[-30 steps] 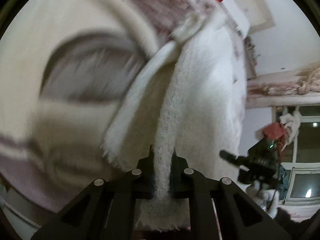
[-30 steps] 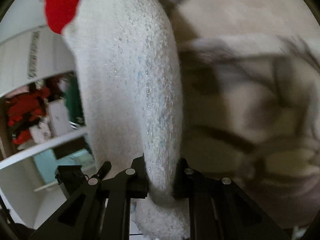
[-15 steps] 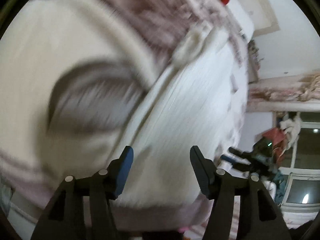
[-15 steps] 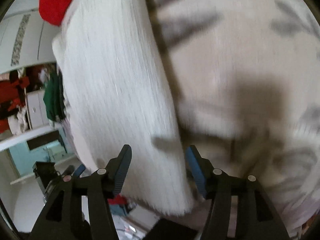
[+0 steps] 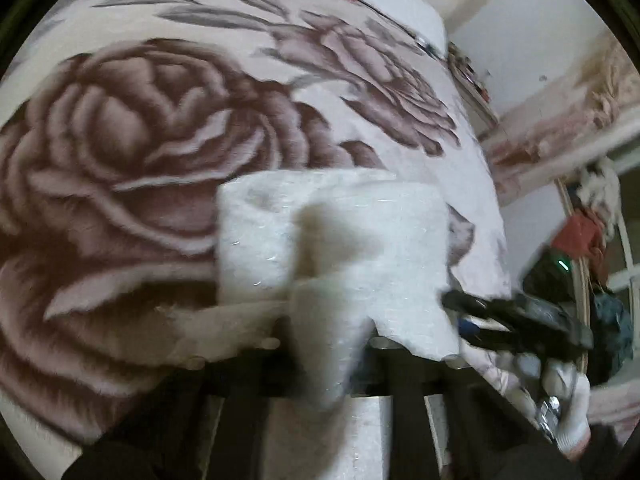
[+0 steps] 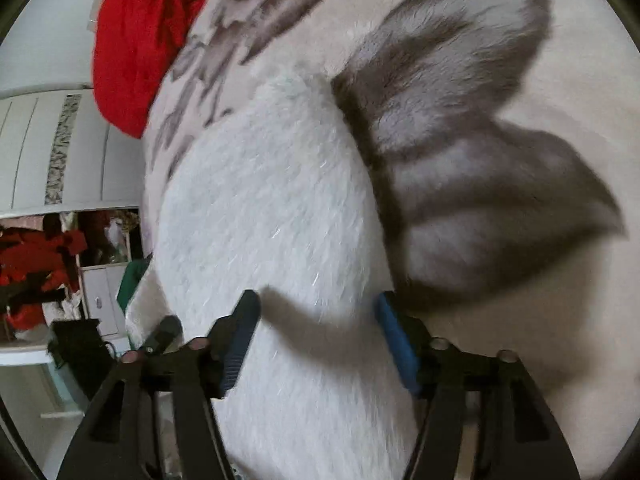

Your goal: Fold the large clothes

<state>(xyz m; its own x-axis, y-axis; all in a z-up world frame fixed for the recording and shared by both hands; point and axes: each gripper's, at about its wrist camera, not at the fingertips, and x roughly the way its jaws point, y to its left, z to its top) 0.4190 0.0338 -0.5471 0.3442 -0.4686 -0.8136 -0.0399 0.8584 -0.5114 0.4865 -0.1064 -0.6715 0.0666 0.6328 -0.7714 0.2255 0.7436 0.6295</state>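
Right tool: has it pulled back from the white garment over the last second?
Yes. The right tool was clamped on the white garment; now its jaws stand apart and more of the flowered blanket shows, so it has drawn back.

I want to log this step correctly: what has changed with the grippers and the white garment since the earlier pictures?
Both grippers let go of the white garment, which dropped onto the floral blanket. The right gripper is open now; cloth hides the jaws of the left gripper. The red cloth stayed put.

White garment (image 6: 280, 216) fuzzy, glinting fibres; rose-print blanket (image 5: 132, 128) plush; fingers (image 6: 394, 336) matt blue-padded plastic.
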